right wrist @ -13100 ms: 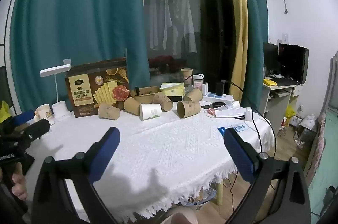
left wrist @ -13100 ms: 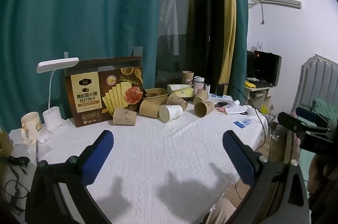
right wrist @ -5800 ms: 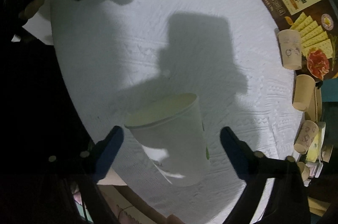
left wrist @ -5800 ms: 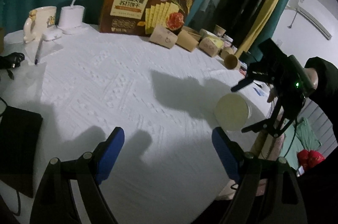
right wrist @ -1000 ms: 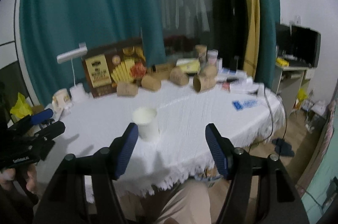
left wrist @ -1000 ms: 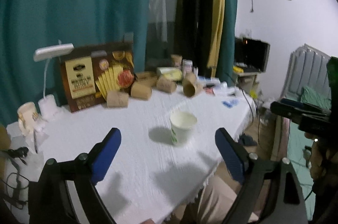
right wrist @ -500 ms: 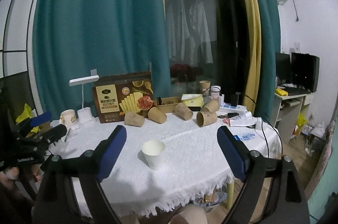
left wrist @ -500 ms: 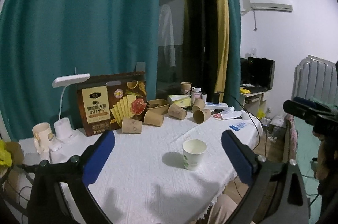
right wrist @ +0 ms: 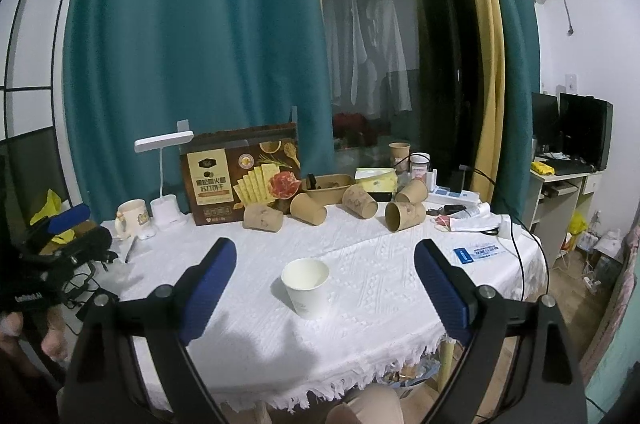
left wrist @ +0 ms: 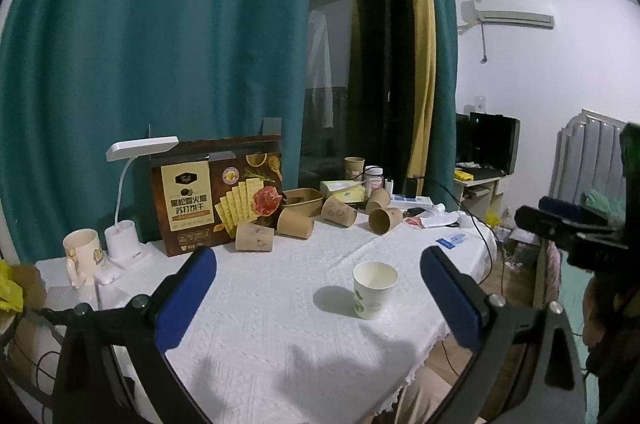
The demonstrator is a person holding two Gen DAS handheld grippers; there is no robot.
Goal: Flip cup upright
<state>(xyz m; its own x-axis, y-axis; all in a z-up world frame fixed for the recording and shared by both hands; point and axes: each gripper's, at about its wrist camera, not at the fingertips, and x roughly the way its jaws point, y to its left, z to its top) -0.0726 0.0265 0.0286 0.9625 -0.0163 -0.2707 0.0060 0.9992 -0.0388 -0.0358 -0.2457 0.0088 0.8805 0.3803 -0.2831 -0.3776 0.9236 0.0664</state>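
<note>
A white paper cup with a green print stands upright, mouth up, on the white tablecloth; it also shows in the right wrist view as the cup. My left gripper is open, nothing between its blue pads, and its jaws have just been opening. My right gripper is open too; its jaws have just been opening, and they are empty. Both hang short of the cup and apart from it. Each view catches the other gripper at its side: the right one, the left one.
Several brown paper cups lie on their sides at the back of the table, before a brown cracker box. A white desk lamp and a mug stand at the back left. The fringed table edge runs close in front.
Both grippers have drawn back and risen a little from the cup. The right jaws went from narrow to wide; the left jaws widened slightly. The cup has not moved.
</note>
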